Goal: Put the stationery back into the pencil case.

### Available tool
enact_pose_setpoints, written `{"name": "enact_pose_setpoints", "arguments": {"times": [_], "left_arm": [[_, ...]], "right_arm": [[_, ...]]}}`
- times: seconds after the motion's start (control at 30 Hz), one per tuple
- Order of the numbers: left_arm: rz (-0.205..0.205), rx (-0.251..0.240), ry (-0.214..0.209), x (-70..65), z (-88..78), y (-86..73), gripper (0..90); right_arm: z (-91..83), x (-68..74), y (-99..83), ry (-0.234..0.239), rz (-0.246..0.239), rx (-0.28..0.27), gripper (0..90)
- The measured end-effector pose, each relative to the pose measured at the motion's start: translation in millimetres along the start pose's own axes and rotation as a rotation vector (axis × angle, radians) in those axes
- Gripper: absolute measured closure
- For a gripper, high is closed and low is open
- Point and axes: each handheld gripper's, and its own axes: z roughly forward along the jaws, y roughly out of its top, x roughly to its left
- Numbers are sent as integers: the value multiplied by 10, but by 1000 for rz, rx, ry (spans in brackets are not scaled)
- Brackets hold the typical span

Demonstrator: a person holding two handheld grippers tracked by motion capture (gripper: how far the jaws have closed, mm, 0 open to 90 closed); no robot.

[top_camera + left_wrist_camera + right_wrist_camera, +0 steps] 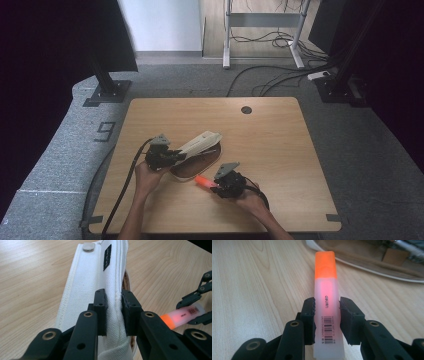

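R gripper (327,312) jaws clamped on orange-capped translucent plastic highlighter (327,315), low over light wood table (280,150), cap toward open white canvas pencil case (200,145). L gripper (114,312) pinching case flap; brown lining, few pens inside.

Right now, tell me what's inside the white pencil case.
The white pencil case is held open by the left gripper; its brown lining shows, with pen-like items at the right gripper view's top edge. Deeper contents stay covered by the flap.
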Motion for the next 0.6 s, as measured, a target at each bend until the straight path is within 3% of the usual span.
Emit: {"name": "enact_pose_setpoints", "arguments": {"times": [0.2, 0.6], "left_arm": [[-1, -2, 1, 1, -1, 0, 765], [6, -8, 3, -17, -3, 18, 766]], "right_arm": [[-47, -56, 47, -15, 7, -9, 651], [-6, -306, 228, -55, 28, -2, 651]]}}
